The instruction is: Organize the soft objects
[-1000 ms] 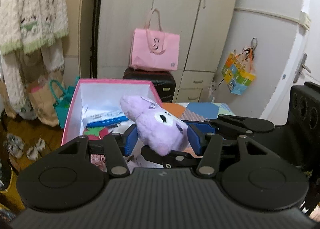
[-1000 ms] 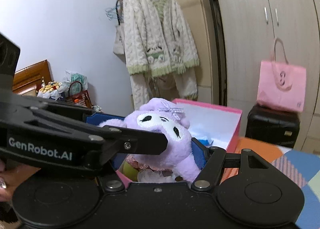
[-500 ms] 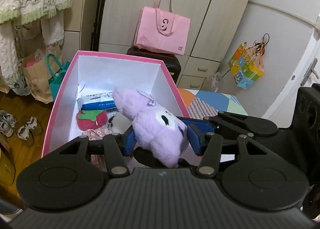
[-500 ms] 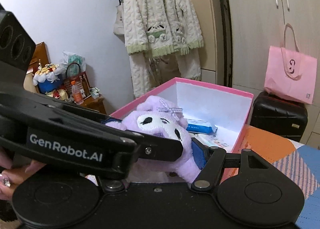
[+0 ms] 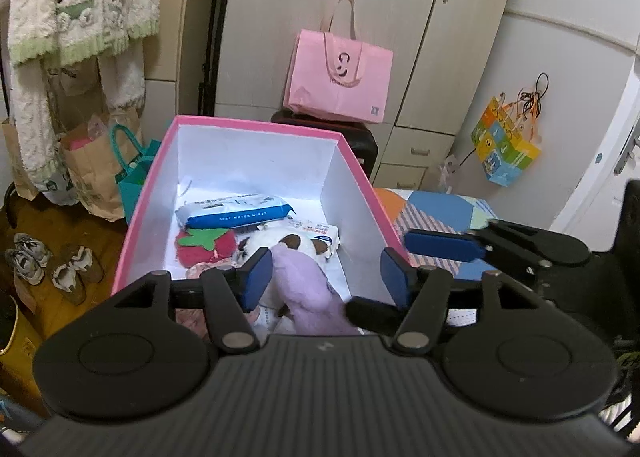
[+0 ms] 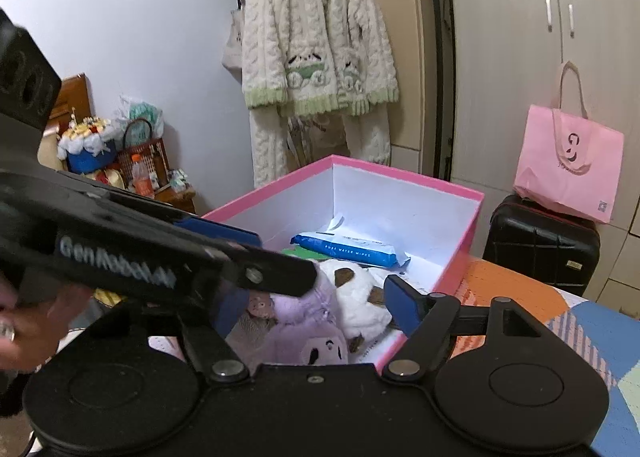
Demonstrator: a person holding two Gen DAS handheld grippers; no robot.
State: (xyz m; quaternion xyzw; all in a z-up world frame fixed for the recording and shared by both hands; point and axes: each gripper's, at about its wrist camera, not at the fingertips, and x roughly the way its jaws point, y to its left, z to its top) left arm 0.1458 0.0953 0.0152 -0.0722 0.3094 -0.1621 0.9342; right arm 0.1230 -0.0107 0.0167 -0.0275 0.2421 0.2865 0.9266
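Room lighting is even and moderate in both my wrist views, with no hard shadows. The white inner walls of the pink box (image 5: 256,161) read brightest; its floor near the wipes pack (image 6: 348,251) is slightly overexposed. Fisheye distortion bends the wardrobe doors (image 5: 404,9) at the frame edges. My left gripper (image 6: 224,257), crossing the right view, shows motion blur.
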